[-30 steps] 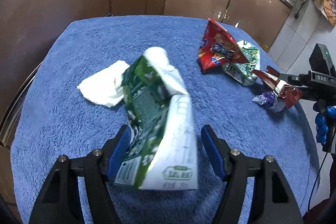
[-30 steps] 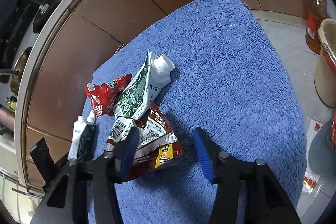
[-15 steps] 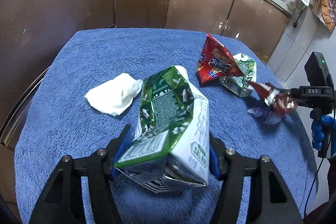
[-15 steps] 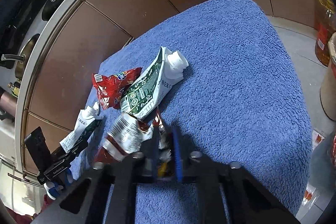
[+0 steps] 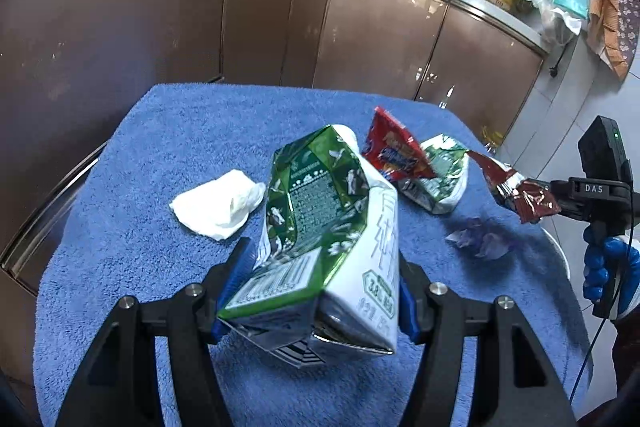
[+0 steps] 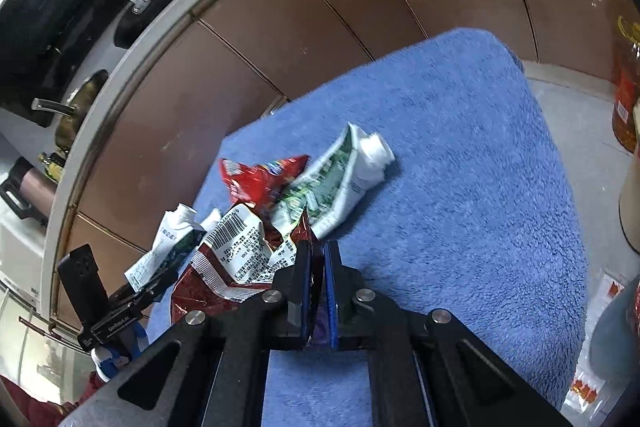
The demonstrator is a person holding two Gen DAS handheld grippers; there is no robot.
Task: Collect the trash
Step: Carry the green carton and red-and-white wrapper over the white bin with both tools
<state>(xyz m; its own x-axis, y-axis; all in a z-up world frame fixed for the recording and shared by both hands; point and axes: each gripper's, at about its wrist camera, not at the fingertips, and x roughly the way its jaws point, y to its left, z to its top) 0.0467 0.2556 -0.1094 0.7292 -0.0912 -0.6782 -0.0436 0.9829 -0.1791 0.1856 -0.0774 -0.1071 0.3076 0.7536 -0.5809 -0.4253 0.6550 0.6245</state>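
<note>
On the blue terry-covered table (image 5: 132, 155), the left gripper (image 5: 316, 287) clamps a crushed green-and-white milk carton (image 5: 320, 227) across its base, lifted clear of the cloth, while a second flattened carton (image 6: 340, 175), a red snack bag (image 6: 256, 179), a white tissue (image 5: 218, 205) and a purple scrap (image 5: 478, 241) lie uncollected. The right gripper (image 6: 318, 263), jaws nearly together, pinches a dark red foil wrapper (image 6: 236, 251) by one edge. Likely risks: the slick foil may slide free, or the dented carton may pivot out.
</note>
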